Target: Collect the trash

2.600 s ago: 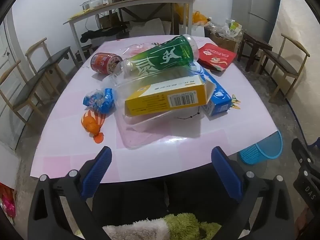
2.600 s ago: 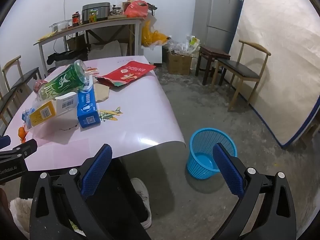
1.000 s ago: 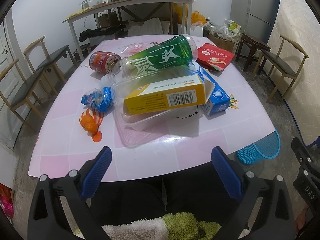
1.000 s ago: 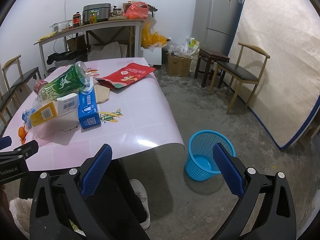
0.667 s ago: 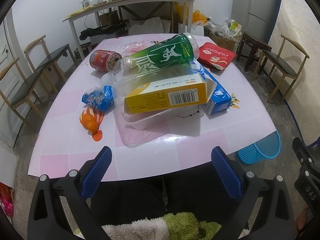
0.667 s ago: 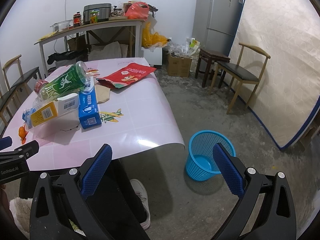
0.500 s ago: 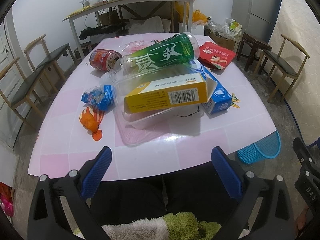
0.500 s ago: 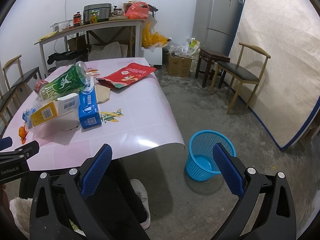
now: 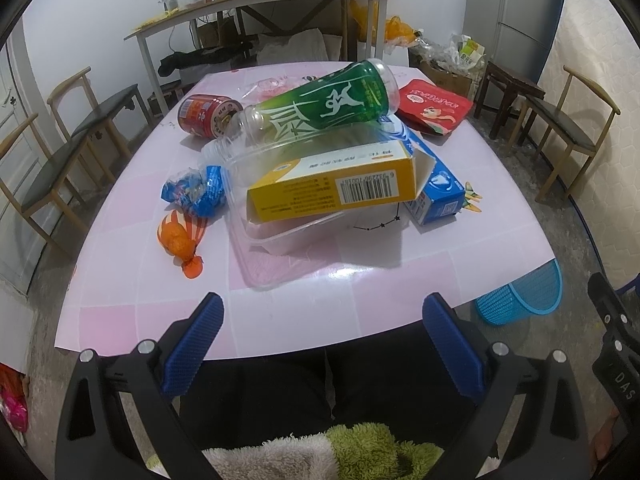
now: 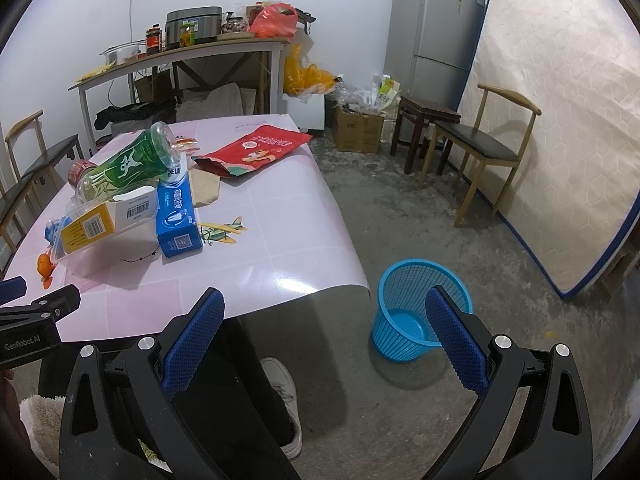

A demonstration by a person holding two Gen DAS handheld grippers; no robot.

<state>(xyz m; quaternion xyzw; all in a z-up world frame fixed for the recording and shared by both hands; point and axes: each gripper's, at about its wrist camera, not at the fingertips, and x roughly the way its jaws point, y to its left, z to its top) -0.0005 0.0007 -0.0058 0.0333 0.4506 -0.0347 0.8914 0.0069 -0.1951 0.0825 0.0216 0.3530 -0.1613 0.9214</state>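
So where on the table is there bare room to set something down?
The near strip between the clear tray and the table edge is bare, as is the right side beyond the blue box and red pouch. The middle is crowded: bottle, yellow box, can, wrappers.

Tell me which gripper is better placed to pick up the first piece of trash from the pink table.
Probably the left gripper: it is open and faces the yellow cardboard box and green plastic bottle. The right gripper is aimed beside the table, toward the blue mesh basket on the floor.
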